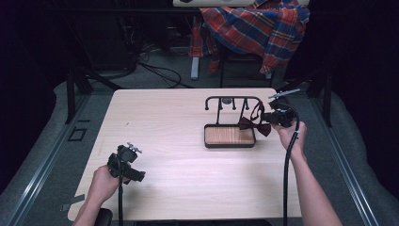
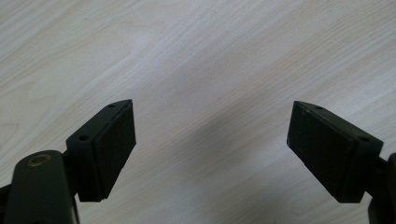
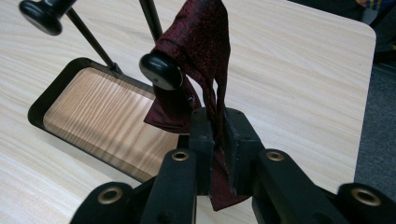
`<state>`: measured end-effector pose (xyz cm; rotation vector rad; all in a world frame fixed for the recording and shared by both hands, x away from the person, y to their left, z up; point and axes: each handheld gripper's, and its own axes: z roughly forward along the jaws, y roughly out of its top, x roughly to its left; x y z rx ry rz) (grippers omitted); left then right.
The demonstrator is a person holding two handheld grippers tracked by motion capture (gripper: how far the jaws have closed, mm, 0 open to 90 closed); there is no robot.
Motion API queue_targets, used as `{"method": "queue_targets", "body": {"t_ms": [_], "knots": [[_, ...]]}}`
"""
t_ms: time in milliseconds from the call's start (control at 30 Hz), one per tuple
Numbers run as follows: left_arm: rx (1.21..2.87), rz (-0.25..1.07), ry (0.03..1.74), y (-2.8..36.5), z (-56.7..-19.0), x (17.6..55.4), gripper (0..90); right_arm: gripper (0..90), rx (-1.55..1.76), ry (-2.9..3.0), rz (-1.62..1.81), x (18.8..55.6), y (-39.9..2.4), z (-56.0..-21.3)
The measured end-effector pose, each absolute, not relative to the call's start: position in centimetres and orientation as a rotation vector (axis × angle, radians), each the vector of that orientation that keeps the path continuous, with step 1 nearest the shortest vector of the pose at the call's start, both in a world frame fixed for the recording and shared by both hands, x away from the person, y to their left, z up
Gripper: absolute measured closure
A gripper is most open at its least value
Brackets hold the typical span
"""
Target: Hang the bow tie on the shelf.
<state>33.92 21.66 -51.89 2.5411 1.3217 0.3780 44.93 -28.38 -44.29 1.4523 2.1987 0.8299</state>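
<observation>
So the landmark here is the stand [image 1: 229, 120], a black rack with a wood-lined tray at its base and a knobbed bar on top, set right of centre on the counter [image 1: 188, 155]. A dark red bow tie [image 1: 254, 125] is seen at the stand's right end: its strap is looped up over the end of the bar, and the bow itself hangs just off the tray's right edge. The right tool [image 1: 272, 117] is held just right of the stand, jaws pressed together on the tie's fabric [image 3: 215, 116], which can be seen in the right gripper view running down between the pads from the knob [image 3: 161, 71] above. Probably it's being pinched that way so the loop can be steered on or off the knob, though which one can't be told from this. The left tool [image 1: 126, 165] is parked well to the left of the stand, near the counter's front edge, jaws spread wide over bare wood with nothing between them, so it looks like it's just being kept out of the way. A plaid cloth [image 1: 256, 26] is draped over a chair far behind the stand, off the counter.
</observation>
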Motion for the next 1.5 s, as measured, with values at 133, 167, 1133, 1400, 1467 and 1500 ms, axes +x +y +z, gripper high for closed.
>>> {"method": "queue_targets", "body": {"t_ms": [133, 167, 1133, 1400, 1467, 1500], "knots": [[2.543, 0.375, 1.318, 21.7, -51.8, 33.9, 15.3, 76.2, 1.436, 2.201, 0.819, 44.7, -28.5, -44.0], [2.542, 0.375, 1.318, 21.7, -51.8, 33.9, 15.3, 74.3, 1.436, 2.2, 0.819, 44.6, -28.5, -44.0], [2.528, 0.365, 1.313, 21.7, -51.7, 33.8, 14.6, 35.2, 1.313, 2.326, 0.751, 41.1, -27.8, -42.7], [2.53, 0.359, 1.308, 21.7, -51.7, 33.9, 14.5, 24.1, 1.252, 2.388, 0.727, 39.3, -27.1, -42.9], [2.532, 0.359, 1.308, 21.6, -51.7, 33.9, 14.5, 22.4, 1.237, 2.401, 0.727, 38.5, -26.8, -43.1], [2.537, 0.353, 1.306, 21.6, -51.7, 33.9, 14.5, 21.6, 1.233, 2.409, 0.732, 38.2, -26.7, -43.2]]}}
